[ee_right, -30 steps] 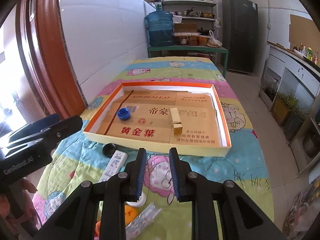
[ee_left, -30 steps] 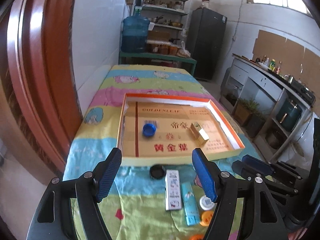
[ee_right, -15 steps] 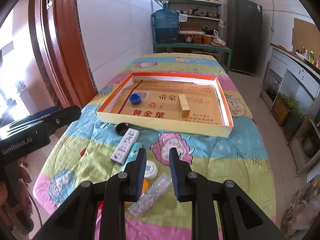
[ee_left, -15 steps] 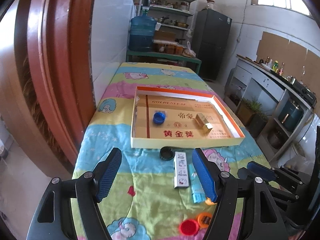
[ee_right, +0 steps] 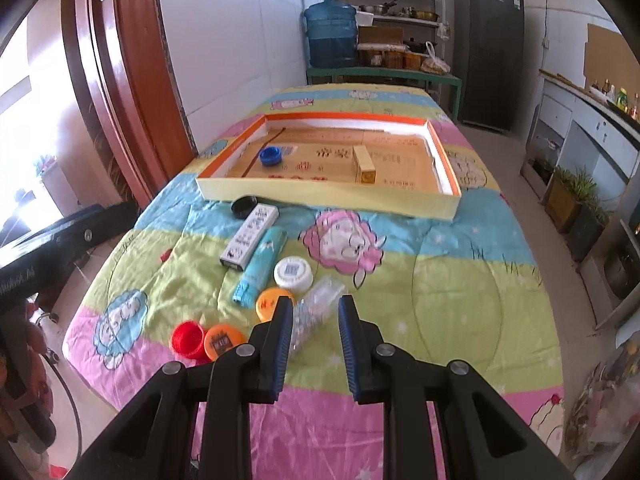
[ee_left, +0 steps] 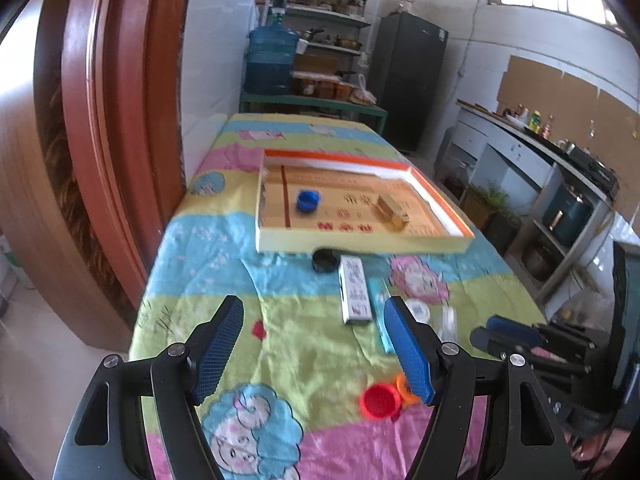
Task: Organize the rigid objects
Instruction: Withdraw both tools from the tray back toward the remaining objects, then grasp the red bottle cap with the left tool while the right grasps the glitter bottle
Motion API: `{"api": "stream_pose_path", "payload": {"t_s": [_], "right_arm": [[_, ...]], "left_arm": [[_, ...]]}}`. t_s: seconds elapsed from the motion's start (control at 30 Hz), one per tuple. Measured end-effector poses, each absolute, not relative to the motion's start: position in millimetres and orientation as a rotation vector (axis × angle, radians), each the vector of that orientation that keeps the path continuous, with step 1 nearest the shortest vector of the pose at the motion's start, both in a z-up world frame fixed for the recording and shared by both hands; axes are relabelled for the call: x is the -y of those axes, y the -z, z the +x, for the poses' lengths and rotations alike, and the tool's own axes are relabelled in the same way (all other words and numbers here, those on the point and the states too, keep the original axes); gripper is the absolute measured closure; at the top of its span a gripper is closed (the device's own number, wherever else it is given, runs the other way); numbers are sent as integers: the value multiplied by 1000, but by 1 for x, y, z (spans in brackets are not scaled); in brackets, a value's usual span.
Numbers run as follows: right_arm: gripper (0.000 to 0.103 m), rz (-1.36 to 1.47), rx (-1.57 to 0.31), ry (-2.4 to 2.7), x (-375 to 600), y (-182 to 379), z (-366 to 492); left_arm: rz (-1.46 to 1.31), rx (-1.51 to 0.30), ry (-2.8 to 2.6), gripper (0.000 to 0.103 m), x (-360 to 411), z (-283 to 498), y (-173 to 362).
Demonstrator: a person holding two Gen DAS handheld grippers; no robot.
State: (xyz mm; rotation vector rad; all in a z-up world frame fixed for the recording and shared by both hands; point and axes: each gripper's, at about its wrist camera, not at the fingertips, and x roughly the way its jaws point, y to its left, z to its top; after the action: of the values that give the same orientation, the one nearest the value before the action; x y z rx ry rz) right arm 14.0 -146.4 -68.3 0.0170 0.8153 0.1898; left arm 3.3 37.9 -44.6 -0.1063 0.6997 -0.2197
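An orange-rimmed shallow box (ee_right: 440, 168) (ee_left: 360, 244) lies mid-table holding a blue cap (ee_right: 271, 155) (ee_left: 307, 200) and a gold block (ee_right: 364, 162) (ee_left: 394, 211). In front of it lie a black lid (ee_right: 244, 206), a white box (ee_right: 250, 237) (ee_left: 354, 290), a teal tube (ee_right: 262, 264), a white lid (ee_right: 293, 273), a clear plastic case (ee_right: 316, 310), orange lids (ee_right: 224, 340) and a red cap (ee_right: 187, 338) (ee_left: 380, 402). My left gripper (ee_left: 314, 354) is wide open and empty above the near cloth. My right gripper (ee_right: 312, 336) is partly open and empty, hovering near the clear case.
The table has a colourful cartoon cloth (ee_right: 440, 280). A red wooden door frame (ee_left: 112, 120) stands close on the left. A water jug (ee_right: 331, 34), shelves and a dark fridge (ee_right: 488, 52) stand beyond the far end. Counters line the right wall.
Both grippers have drawn back and risen from the box, so more of the near table and the lids show. The right jaws have opened a little.
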Motion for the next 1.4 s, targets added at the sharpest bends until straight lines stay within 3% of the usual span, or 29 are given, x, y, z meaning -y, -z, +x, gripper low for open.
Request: {"api": "stream_pose_path", "payload": {"t_s": [0.3, 0.37, 0.43, 0.5, 1.0, 1.23, 1.4], "right_arm": [[79, 91, -856, -217, 135, 84, 22], [75, 101, -868, -201, 132, 87, 25], [59, 93, -877, -171, 129, 90, 26], [53, 87, -880, -152, 128, 91, 25], [53, 43, -932, -108, 117, 109, 31], [76, 5, -918, -96, 119, 108, 28], [83, 4, -912, -79, 131, 108, 24]], "left_arm": [[-97, -731, 256, 28, -32, -14, 69], [-90, -724, 271, 28, -31, -17, 70], [-76, -721, 281, 28, -29, -20, 71], [-64, -722, 291, 28, -27, -22, 74], [-15, -780, 363, 28, -15, -23, 96], [60, -825, 365, 28, 0, -20, 111], [109, -821, 355, 28, 9, -18, 116]]}}
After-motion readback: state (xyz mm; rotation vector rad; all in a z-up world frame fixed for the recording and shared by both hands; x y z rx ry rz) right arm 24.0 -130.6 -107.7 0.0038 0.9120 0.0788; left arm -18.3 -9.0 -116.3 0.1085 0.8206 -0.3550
